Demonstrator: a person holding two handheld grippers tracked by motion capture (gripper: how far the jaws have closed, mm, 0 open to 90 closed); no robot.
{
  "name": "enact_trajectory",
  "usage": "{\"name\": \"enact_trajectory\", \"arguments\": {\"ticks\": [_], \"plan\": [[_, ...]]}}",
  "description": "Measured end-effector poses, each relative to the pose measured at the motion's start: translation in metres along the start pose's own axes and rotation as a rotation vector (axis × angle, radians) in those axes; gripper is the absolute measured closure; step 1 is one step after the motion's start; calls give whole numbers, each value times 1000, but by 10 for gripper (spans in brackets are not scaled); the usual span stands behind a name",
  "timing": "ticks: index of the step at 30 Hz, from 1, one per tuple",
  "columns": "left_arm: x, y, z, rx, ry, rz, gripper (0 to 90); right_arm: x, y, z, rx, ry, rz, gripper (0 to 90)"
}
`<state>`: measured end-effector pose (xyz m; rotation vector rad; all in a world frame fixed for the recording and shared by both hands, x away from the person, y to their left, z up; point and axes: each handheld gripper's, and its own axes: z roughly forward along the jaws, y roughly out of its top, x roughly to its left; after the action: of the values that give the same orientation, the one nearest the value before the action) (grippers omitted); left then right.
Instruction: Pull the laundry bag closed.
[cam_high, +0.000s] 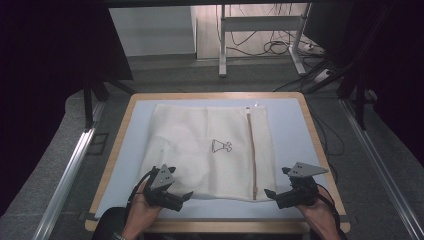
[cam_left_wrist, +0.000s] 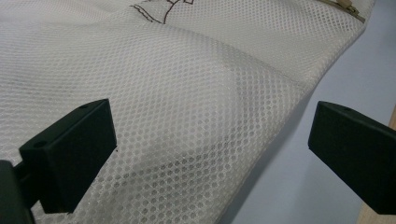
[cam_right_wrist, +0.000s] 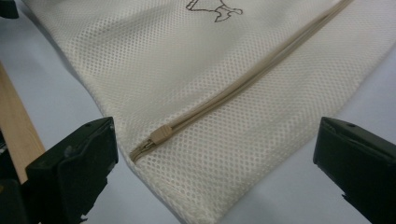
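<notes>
A white mesh laundry bag (cam_high: 210, 150) lies flat on the pale blue mat, with a small dark printed figure (cam_high: 221, 146) at its middle and a beige zipper (cam_high: 251, 155) running along its right side. My left gripper (cam_high: 176, 196) hovers open over the bag's near left corner; its jaws straddle the mesh bag (cam_left_wrist: 196, 112) edge. My right gripper (cam_high: 276, 195) is open at the near right corner. Between its jaws lies the zipper's slider (cam_right_wrist: 159, 135) at the near end of the zipper (cam_right_wrist: 252, 74).
The blue mat (cam_high: 290, 130) covers a wooden table (cam_high: 320, 145) with its front edge close to my hands. Bare mat shows right of the bag. Beyond the table stand a white desk frame (cam_high: 260, 35) and floor cables (cam_high: 275, 47). Metal rails (cam_high: 70, 170) flank the table.
</notes>
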<state>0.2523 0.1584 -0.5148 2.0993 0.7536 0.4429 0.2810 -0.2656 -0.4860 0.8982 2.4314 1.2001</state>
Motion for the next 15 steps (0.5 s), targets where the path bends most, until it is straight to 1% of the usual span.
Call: {"name": "enact_trajectory", "arguments": {"ticks": [1,7,15], "plan": [[0,0,0,0,0,2,7,1,0,1,1,6,5,0],[-2,1,0,-9,2,16,7,3,3,3,-13,20,-5,0],[-3,1,0,-14,3,25,4,5,4,8,-6,40,-8,0]]}}
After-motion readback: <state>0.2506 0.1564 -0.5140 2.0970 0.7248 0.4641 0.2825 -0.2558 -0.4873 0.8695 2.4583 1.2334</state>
